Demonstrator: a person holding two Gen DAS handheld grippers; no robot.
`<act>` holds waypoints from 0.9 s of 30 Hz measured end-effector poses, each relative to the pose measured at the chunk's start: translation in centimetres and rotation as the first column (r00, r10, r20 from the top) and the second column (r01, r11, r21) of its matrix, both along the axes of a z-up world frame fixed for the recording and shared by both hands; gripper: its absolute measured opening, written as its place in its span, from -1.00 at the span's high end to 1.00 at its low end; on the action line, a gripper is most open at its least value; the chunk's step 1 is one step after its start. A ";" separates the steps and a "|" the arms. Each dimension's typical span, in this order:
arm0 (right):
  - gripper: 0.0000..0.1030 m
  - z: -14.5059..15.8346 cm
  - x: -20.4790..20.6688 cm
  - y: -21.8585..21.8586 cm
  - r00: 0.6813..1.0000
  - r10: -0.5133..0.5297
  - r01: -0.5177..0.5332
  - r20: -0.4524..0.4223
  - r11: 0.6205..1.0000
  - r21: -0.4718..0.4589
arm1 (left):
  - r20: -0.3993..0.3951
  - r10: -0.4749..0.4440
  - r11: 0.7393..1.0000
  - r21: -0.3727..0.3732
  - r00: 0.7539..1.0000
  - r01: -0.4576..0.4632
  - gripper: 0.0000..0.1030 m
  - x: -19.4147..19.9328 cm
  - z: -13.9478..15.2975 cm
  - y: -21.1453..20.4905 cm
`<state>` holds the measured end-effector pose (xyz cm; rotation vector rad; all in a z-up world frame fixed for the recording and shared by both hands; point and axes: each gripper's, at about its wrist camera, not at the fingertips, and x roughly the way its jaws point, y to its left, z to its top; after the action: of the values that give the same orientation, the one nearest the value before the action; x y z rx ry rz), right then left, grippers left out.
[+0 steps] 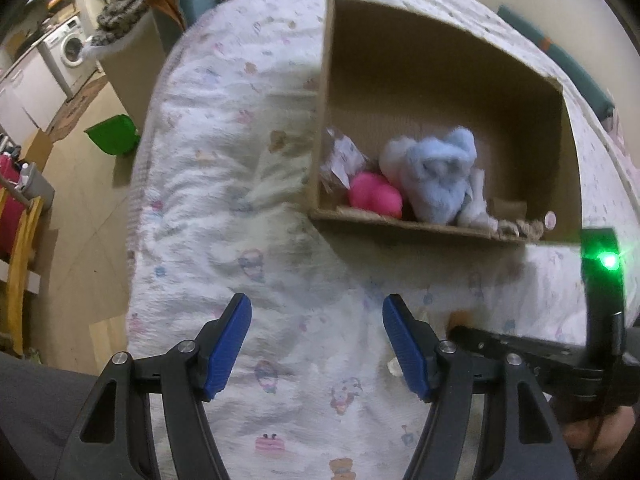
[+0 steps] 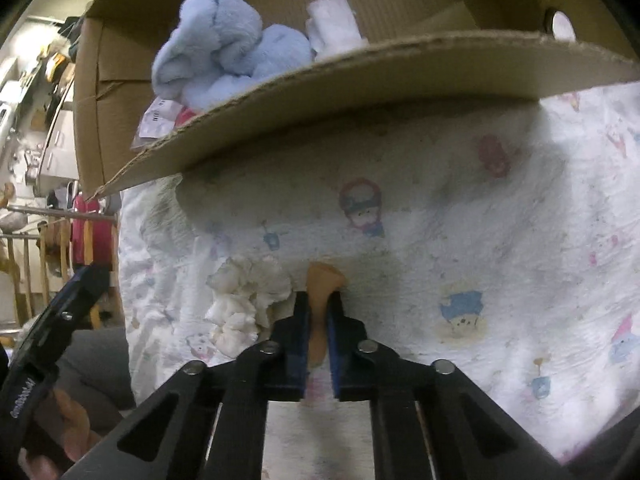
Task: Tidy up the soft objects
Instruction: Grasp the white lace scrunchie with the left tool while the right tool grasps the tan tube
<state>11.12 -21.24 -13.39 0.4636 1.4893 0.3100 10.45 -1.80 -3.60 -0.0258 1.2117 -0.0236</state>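
Observation:
An open cardboard box point(image 1: 440, 60) lies on the bed; it also shows in the right wrist view point(image 2: 360, 72). Inside are a light-blue plush toy point(image 1: 440, 176), a pink soft toy point(image 1: 374, 196) and a small plastic packet point(image 1: 344, 156). The blue plush point(image 2: 224, 52) shows above the box's near wall. My left gripper point(image 1: 316, 344) is open and empty above the bedsheet, short of the box. My right gripper point(image 2: 318, 308) is shut on an orange-tan soft piece point(image 2: 322, 280) attached to a white fluffy toy point(image 2: 244, 300) on the sheet. The right gripper's body point(image 1: 540, 356) shows at the left view's right edge.
The bed has a white sheet with cartoon prints point(image 1: 240, 200). Its left edge drops to a wooden floor with a green bin point(image 1: 114, 134). A washing machine point(image 1: 70, 46) stands far left. A wooden chair point(image 1: 20, 256) and a clothes rack point(image 2: 60, 240) stand beside the bed.

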 end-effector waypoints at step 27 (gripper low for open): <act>0.82 3.1 -1.1 -3.2 0.992 -0.080 0.083 0.096 0.996 -0.024 | -0.138 -0.275 0.961 -0.016 0.951 0.276 0.64 -0.5 -6.8 -8.2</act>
<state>10.02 -24.39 -10.33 0.4801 1.3769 0.2430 9.97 -10.00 -10.36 0.1479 1.3477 -0.2681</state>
